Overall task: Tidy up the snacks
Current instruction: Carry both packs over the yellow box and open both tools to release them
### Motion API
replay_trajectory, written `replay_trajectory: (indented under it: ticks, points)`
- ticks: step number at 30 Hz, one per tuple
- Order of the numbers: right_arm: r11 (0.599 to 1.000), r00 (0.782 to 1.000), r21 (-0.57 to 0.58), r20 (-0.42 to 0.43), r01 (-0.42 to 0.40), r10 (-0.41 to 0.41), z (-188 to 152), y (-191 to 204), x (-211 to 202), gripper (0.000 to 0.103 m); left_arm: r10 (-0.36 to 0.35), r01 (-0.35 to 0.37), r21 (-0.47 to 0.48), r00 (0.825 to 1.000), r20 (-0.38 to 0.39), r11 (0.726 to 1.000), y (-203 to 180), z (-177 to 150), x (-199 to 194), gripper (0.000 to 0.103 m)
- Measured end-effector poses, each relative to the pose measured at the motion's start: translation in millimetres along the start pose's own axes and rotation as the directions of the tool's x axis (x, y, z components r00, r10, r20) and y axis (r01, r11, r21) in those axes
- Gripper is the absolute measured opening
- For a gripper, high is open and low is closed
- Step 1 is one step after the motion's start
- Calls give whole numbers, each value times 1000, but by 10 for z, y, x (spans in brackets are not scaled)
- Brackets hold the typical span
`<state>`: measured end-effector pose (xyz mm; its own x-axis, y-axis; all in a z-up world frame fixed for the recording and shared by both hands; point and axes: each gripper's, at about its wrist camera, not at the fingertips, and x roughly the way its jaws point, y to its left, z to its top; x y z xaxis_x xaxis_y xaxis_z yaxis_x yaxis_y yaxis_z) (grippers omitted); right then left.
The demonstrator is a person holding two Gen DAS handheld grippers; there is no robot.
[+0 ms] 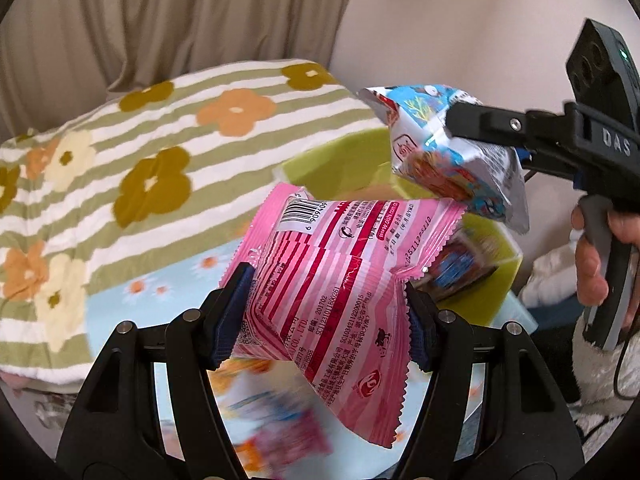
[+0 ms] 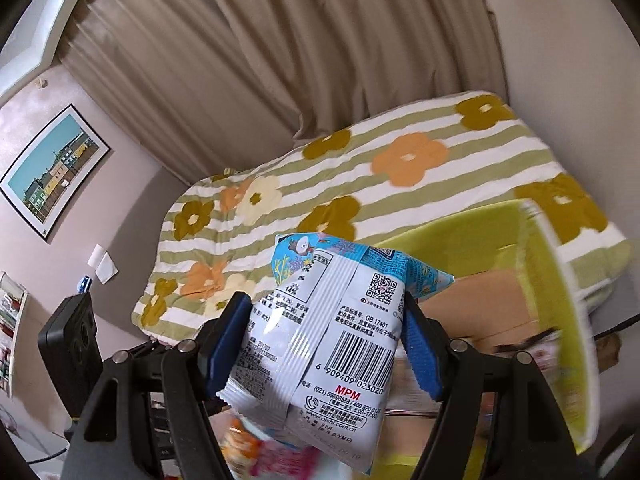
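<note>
My left gripper [image 1: 330, 312] is shut on a pink striped snack bag [image 1: 340, 280], its back with the barcode facing the camera, held in the air. My right gripper [image 2: 326, 340] is shut on a blue and white snack bag [image 2: 332, 340], also lifted; in the left wrist view that bag [image 1: 440, 148] and the right gripper [image 1: 476, 120] hang at the upper right, a hand [image 1: 596, 264] on its handle. Both bags hover near a lime green bin [image 2: 568, 320], whose rim [image 1: 320, 160] lies behind the pink bag. More snack packets [image 1: 280, 440] lie blurred below.
A folded quilt [image 1: 140, 168] with green stripes and flowers lies behind the bin, and beige curtains [image 2: 300, 60] hang beyond it. A cardboard box [image 2: 480, 300] sits by the bin. A framed picture [image 2: 52, 168] hangs on the left wall. A pale blue floral cloth [image 1: 160, 280] covers the surface.
</note>
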<state>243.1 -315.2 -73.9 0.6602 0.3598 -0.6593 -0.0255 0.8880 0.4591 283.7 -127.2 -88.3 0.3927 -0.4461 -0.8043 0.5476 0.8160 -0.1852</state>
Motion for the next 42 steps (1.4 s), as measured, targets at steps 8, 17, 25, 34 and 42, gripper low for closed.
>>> replay_trajectory:
  ticks: [8,17,25,34,42]
  points:
    - [997,1000,71,-25,2,-1,82,-879,-157,69,4,-7,-79,999,-43,997,-673,226,715,63]
    - [992,998,125,-48,-22,29,109,-1362,-111,69,73,-77,-40,993,-93,996,-867,414,1210,64]
    - [991,996,133,-81,-22,33,175,-1509,20,69,184,-181,38,976,-117,983,-858,513,1522,103]
    - [999,993,46,-117,15,-10,204,-1423,185,69,188,-189,-1,977,-105,982,-787,348,1281,103]
    - [997,991,-2,-108,81,-80,241,-1309,371,78,205,-210,-55,975,-79,976,-652,269,1068,103]
